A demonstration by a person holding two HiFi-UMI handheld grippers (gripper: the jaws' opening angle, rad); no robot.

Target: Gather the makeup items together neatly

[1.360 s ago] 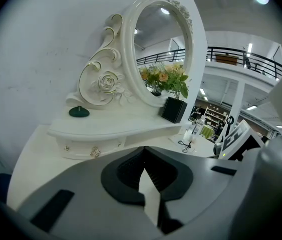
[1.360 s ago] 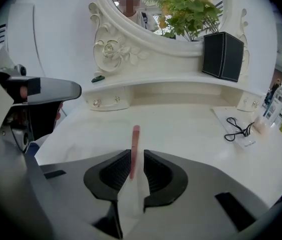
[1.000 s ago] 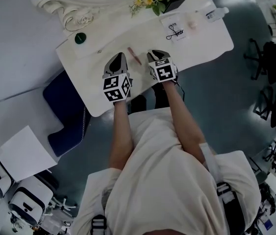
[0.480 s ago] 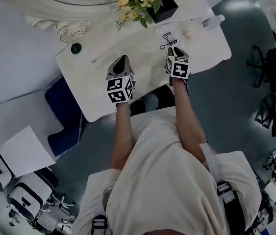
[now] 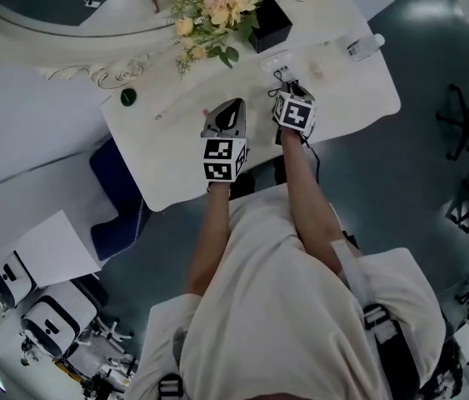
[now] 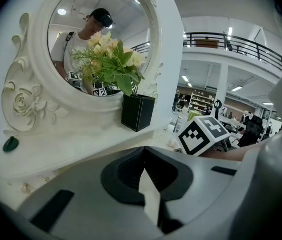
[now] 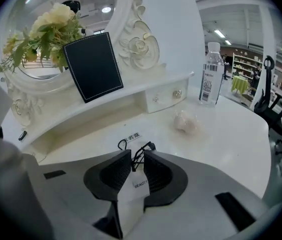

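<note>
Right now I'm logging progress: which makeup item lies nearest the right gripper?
The white card with the black loops, at the tips of the right gripper; the pink puff lies farther off toward the bottle.

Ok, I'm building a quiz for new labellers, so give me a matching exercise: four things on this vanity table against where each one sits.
Things: 1 water bottle; 2 black flower box; 3 eyelash curler card; 4 small green object.
Places: A at the right gripper's jaw tips; B table's left end; C before the mirror; D table's right end.
Pairs: 1-D, 2-C, 3-A, 4-B.
</note>
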